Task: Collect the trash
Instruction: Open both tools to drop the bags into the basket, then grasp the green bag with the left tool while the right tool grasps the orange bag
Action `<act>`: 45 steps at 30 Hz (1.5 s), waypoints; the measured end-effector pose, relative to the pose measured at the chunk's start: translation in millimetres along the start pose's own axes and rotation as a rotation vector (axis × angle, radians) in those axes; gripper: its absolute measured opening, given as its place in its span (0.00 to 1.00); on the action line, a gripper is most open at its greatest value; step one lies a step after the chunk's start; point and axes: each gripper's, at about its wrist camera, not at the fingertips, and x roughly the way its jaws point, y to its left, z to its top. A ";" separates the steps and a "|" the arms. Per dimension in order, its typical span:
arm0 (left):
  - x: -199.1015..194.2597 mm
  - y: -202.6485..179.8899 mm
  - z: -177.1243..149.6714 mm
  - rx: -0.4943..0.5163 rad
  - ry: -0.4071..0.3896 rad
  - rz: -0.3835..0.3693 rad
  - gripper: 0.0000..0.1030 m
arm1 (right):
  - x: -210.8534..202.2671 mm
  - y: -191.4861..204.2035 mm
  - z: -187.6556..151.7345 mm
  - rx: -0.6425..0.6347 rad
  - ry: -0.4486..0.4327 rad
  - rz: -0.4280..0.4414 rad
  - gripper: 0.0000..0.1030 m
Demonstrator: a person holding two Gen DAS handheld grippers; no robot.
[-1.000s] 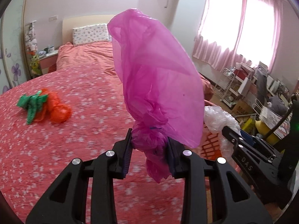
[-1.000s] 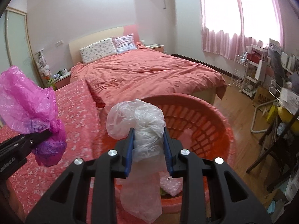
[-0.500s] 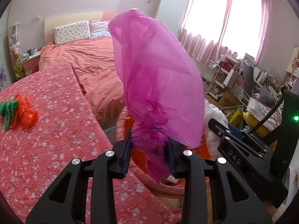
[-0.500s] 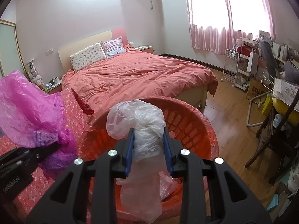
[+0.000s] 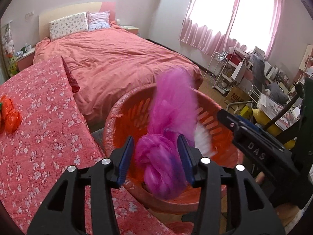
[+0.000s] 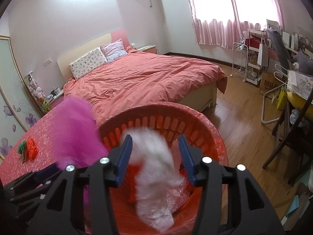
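Note:
My left gripper point(image 5: 156, 156) is open over the red basket point(image 5: 125, 109). The magenta plastic bag point(image 5: 166, 146) is blurred between its spread fingers, loose and dropping into the basket. My right gripper point(image 6: 155, 156) is open too, over the same basket point(image 6: 195, 115). The clear white plastic bag point(image 6: 154, 168) is blurred between its fingers, falling. The magenta bag point(image 6: 74, 133) shows at the left of the right wrist view. An orange and green bag point(image 5: 9, 115) lies on the floral cloth at the far left; it also shows in the right wrist view point(image 6: 29, 148).
A table with a red floral cloth point(image 5: 39, 137) stands left of the basket. A bed with a red cover point(image 5: 117, 58) lies behind. Shelves, boxes and a chair point(image 6: 283, 78) crowd the right side on the wooden floor.
Both grippers have opened above the basket. The magenta bag and the white bag have left the fingers and are falling. Both views swung right, from the table to the basket.

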 end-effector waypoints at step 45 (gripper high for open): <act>-66.2 313.4 31.3 -0.457 -0.082 0.570 0.51 | 15.2 227.0 -38.5 -0.422 0.013 0.180 0.52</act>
